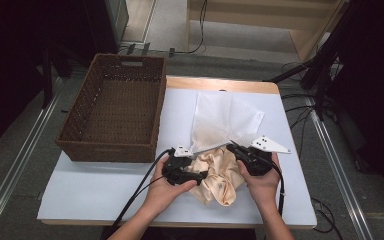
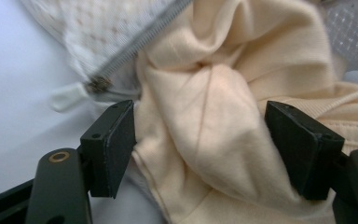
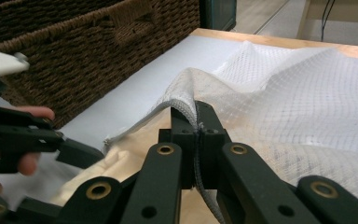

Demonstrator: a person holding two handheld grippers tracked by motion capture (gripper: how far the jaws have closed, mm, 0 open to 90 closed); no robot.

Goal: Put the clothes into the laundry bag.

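Observation:
A white mesh laundry bag lies on the table with its zipped mouth toward me. A cream garment bulges out of that mouth in crumpled folds. My right gripper is shut on the bag's zipper edge and holds that edge lifted off the table; in the high view it sits at the mouth's right side. My left gripper is open, jaws wide apart on either side of a fold of the cream garment, without pinching it. The zipper pull lies just beyond its left jaw.
A dark wicker basket stands empty at the back left, close beside the bag. The white table top has bare room in front of the basket. Cables and stand legs lie on the floor at the right.

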